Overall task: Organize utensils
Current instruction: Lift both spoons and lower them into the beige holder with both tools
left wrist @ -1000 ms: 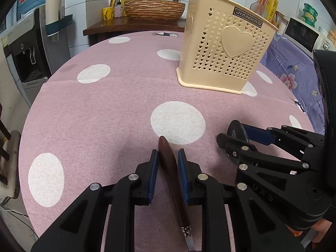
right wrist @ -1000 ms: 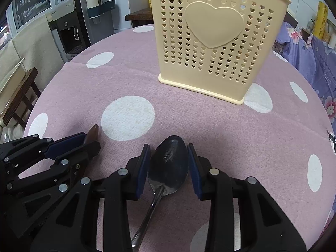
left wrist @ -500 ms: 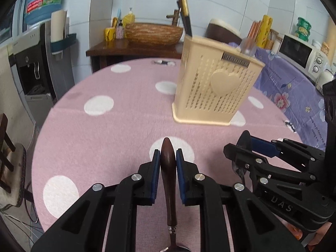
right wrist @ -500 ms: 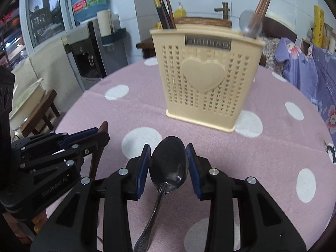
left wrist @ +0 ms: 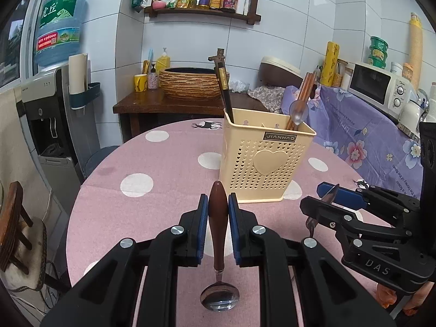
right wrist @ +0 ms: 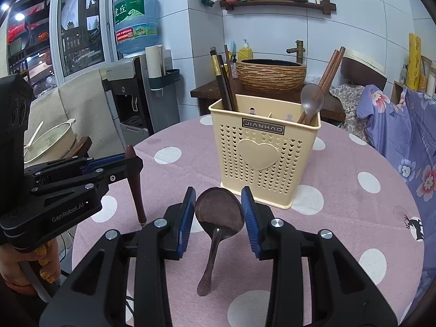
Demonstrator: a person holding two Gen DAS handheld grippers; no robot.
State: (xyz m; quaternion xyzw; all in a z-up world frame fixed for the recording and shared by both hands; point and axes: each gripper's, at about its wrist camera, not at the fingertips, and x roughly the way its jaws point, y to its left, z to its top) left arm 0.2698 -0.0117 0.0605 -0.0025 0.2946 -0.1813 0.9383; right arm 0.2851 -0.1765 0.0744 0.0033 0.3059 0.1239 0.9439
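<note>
My left gripper (left wrist: 218, 207) is shut on the brown wooden handle of a spoon (left wrist: 218, 218); its metal bowl (left wrist: 219, 297) hangs down towards me. It also shows in the right wrist view (right wrist: 135, 163). My right gripper (right wrist: 219, 207) is shut on the bowl of a metal spoon (right wrist: 219, 212), handle hanging down; it also shows in the left wrist view (left wrist: 327, 199). Both are held above the table, in front of the cream utensil basket (left wrist: 265, 163) (right wrist: 265, 152), which holds chopsticks (right wrist: 223, 81) and a spoon (right wrist: 312, 100).
The round table has a pink cloth with white dots (left wrist: 163, 174). A water dispenser (left wrist: 54, 125) stands to the left, a wooden chair (left wrist: 13, 231) at the left edge. A counter with a purple floral cloth (left wrist: 368, 136) and a microwave (left wrist: 376, 87) is at the right.
Both grippers have lifted their spoons off the table and tilted up to level. The basket now looks farther off and its top shows.
</note>
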